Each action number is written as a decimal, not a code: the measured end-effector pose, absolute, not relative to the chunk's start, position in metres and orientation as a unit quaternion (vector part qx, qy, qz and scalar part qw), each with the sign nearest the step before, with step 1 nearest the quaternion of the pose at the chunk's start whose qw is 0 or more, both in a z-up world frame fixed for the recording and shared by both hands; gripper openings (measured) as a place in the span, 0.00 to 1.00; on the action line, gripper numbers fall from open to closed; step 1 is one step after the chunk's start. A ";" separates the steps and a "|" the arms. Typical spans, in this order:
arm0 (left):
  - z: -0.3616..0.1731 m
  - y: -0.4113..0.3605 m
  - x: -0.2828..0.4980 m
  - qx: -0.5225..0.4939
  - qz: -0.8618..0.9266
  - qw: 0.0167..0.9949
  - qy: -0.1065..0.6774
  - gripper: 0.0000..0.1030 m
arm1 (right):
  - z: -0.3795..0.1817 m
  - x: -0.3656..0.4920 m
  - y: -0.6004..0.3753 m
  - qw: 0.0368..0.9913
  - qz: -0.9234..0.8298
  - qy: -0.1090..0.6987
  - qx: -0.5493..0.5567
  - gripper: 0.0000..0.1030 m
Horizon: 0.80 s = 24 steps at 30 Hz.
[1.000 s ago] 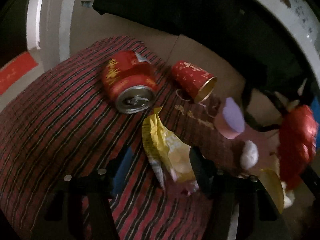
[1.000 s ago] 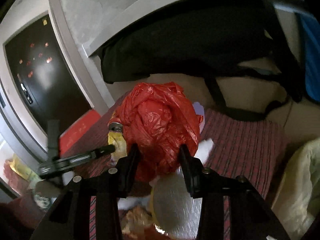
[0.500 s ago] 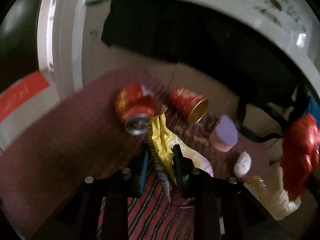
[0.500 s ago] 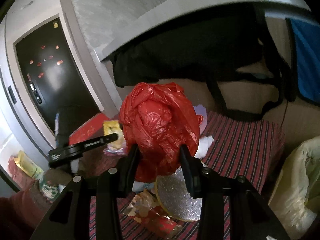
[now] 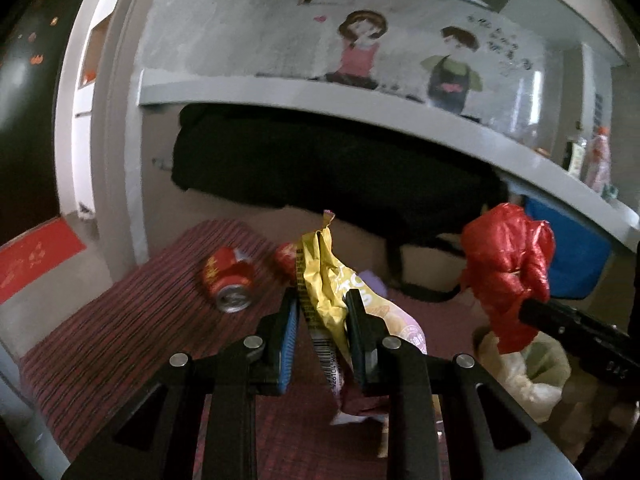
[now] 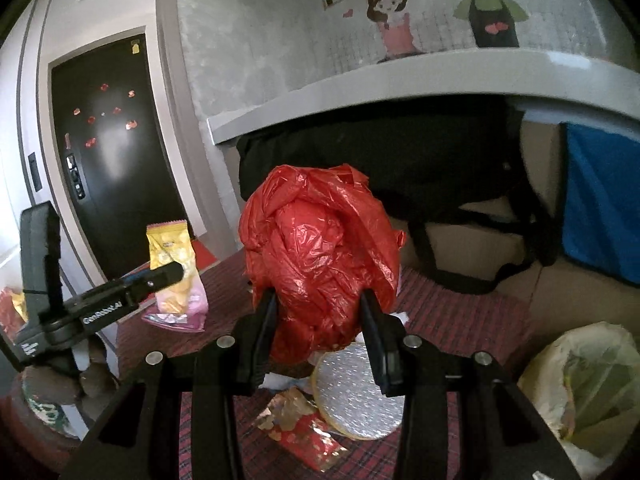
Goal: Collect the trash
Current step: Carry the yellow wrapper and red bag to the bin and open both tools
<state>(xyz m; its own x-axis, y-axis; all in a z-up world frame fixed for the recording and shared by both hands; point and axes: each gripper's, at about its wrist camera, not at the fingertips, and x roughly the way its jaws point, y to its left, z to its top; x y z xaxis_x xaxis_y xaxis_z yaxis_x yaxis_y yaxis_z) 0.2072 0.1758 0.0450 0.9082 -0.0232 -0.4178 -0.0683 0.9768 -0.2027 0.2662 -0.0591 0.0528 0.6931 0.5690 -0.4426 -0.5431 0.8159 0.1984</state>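
Clearly the collecting is mid-way, with both hands loaded and lifted above the striped cloth (image 5: 120, 320) that covers the low surface. Largest of the loads is the crumpled red plastic bag (image 6: 320, 256), which the right gripper (image 6: 318, 320) pinches between its two jaws, bulging well above them. To the lower right sits a pale bin bag (image 6: 576, 384) with its mouth open, which I judge to be where the trash belongs. Next in size, the yellow snack wrapper (image 5: 324, 284) stands upright in the left gripper (image 5: 322, 320), whose jaws have just been closing and now press on it, clear of the cloth.

Several pieces are left lying on the cloth: a red drink can (image 5: 229, 282) on its side, a silver foil disc (image 6: 356, 396) and a torn red and gold wrapper (image 6: 308, 436) near the right gripper.

The next move, as I read it, calls for carrying each load over the bin bag's mouth and spreading the jaws only once it hangs above the opening; light wrappers may cling or drift aside.
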 end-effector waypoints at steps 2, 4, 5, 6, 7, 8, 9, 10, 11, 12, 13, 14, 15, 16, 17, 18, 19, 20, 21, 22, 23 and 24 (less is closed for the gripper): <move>0.051 0.163 0.205 -0.103 0.000 0.973 0.206 0.23 | 0.057 0.260 -0.069 0.924 0.296 0.240 0.023 0.37; 0.059 0.147 0.202 -0.095 -0.014 0.976 0.197 0.23 | 0.062 0.254 -0.084 0.930 0.285 0.232 0.023 0.37; 0.062 0.137 0.200 -0.090 -0.022 0.977 0.192 0.23 | 0.063 0.252 -0.090 0.932 0.280 0.229 0.025 0.37; 0.067 0.126 0.197 -0.085 -0.032 0.978 0.187 0.23 | 0.065 0.249 -0.099 0.934 0.274 0.227 0.027 0.37; 0.070 0.115 0.195 -0.079 -0.042 0.979 0.183 0.23 | 0.066 0.245 -0.107 0.936 0.269 0.225 0.028 0.37; 0.074 0.104 0.193 -0.073 -0.052 0.980 0.178 0.23 | 0.068 0.242 -0.117 0.939 0.261 0.222 0.029 0.37; 0.076 0.093 0.191 -0.067 -0.060 0.981 0.174 0.23 | 0.070 0.238 -0.127 0.942 0.253 0.220 0.030 0.37; 0.079 0.083 0.190 -0.062 -0.068 0.981 0.171 0.23 | 0.071 0.235 -0.139 0.944 0.243 0.219 0.032 0.37; 0.080 0.068 0.189 -0.056 -0.079 0.981 0.168 0.23 | 0.072 0.232 -0.149 0.947 0.234 0.217 0.033 0.37; 0.081 0.058 0.188 -0.053 -0.086 0.981 0.166 0.23 | 0.074 0.229 -0.158 0.949 0.227 0.216 0.034 0.37; 0.081 0.046 0.188 -0.049 -0.096 0.980 0.166 0.23 | 0.074 0.226 -0.166 0.951 0.219 0.215 0.035 0.37; 0.081 0.036 0.187 -0.047 -0.101 0.980 0.165 0.23 | 0.074 0.223 -0.178 0.953 0.210 0.214 0.036 0.37; 0.080 0.024 0.187 -0.044 -0.109 0.979 0.165 0.23 | 0.074 0.219 -0.190 0.956 0.200 0.213 0.037 0.37; 0.079 0.015 0.188 -0.042 -0.115 0.978 0.166 0.23 | 0.074 0.217 -0.198 0.957 0.192 0.213 0.038 0.37; 0.078 0.004 0.188 -0.039 -0.123 0.977 0.167 0.23 | 0.073 0.214 -0.209 0.959 0.183 0.213 0.040 0.37; 0.076 -0.008 0.190 -0.036 -0.132 0.976 0.169 0.23 | 0.072 0.212 -0.220 0.960 0.175 0.213 0.041 0.37; 0.074 -0.020 0.192 -0.031 -0.140 0.975 0.172 0.23 | 0.070 0.208 -0.232 0.962 0.164 0.213 0.043 0.37; 0.072 -0.030 0.193 -0.026 -0.146 0.973 0.175 0.23 | 0.068 0.206 -0.242 0.963 0.156 0.213 0.045 0.37; 0.071 -0.038 0.196 -0.023 -0.151 0.972 0.177 0.23 | 0.067 0.204 -0.250 0.964 0.150 0.213 0.047 0.37; 0.068 -0.048 0.199 -0.021 -0.157 0.971 0.181 0.23 | 0.065 0.201 -0.261 0.965 0.142 0.213 0.050 0.37; 0.066 -0.055 0.201 -0.019 -0.162 0.969 0.184 0.23 | 0.063 0.200 -0.267 0.966 0.136 0.214 0.053 0.37; 0.065 -0.061 0.204 -0.018 -0.166 0.968 0.186 0.23 | 0.061 0.200 -0.275 0.967 0.129 0.214 0.056 0.37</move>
<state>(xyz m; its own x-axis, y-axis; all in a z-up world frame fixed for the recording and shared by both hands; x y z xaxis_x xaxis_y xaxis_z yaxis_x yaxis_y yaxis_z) 0.2038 -0.0608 0.0646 0.8753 -0.3285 -0.3549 0.3154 0.9441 -0.0960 0.1996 -0.2748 0.0613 0.8750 0.2738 -0.3994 -0.2257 0.9603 0.1639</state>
